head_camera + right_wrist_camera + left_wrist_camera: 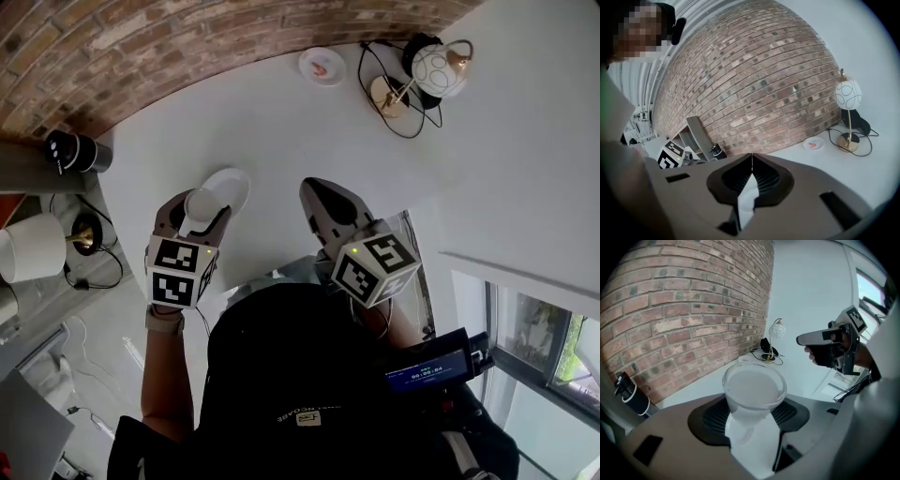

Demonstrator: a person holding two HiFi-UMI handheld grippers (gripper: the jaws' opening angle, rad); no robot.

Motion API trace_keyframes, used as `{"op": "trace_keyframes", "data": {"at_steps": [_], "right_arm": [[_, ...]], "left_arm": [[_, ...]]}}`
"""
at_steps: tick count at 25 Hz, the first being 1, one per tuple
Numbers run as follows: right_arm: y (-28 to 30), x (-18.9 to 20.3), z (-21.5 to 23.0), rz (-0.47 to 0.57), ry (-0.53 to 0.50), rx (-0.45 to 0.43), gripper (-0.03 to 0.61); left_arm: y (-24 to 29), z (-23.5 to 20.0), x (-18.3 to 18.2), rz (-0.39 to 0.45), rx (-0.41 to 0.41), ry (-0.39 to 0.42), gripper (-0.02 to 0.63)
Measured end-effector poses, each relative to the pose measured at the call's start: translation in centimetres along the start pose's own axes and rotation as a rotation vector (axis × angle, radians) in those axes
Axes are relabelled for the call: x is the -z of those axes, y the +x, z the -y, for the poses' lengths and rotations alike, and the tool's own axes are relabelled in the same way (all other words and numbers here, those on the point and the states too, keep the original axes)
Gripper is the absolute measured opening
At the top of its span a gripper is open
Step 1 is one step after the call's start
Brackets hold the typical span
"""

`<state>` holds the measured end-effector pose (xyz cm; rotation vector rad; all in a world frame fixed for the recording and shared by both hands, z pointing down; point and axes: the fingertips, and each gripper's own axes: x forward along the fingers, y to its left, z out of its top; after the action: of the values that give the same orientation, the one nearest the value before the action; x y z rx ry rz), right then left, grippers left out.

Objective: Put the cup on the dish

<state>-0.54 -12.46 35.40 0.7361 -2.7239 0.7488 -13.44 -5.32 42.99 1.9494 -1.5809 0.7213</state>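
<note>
L gripper (199,212) fingers clamped on cup (754,388), upright, mouth up. Dish (236,182) on bench just ahead-right of cup, overlapping in head view; L nearer. R gripper (751,159) fingers together, empty.

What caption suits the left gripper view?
Left claw shut on a white cup; brick wall and lamp behind.

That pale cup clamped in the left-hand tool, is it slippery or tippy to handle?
Probably somewhat slippery: the cup looks smooth and tapers downward where the left gripper clamps it. It may tip easily when set down, since its rim is wider than its base. It looks empty and translucent, so likely light.
</note>
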Motion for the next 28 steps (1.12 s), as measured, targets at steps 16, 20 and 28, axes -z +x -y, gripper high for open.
{"op": "trace_keyframes", "data": {"at_steps": [16, 20, 28], "right_arm": [[-4.4, 2.2, 1.8, -0.035, 0.019, 0.222, 0.005], [-5.1, 2.9, 1.6, -0.052, -0.005, 0.264, 0.005], [-5.9, 3.3, 2.7, -0.06, 0.012, 0.342, 0.005]], "left_arm": [[7.7, 0.4, 4.5, -0.049, 0.103, 0.073, 0.268], [9.5, 0.3, 6.2, -0.051, 0.102, 0.089, 0.268], [12.8, -0.6, 7.6, -0.037, 0.07, 0.083, 0.268]]}}
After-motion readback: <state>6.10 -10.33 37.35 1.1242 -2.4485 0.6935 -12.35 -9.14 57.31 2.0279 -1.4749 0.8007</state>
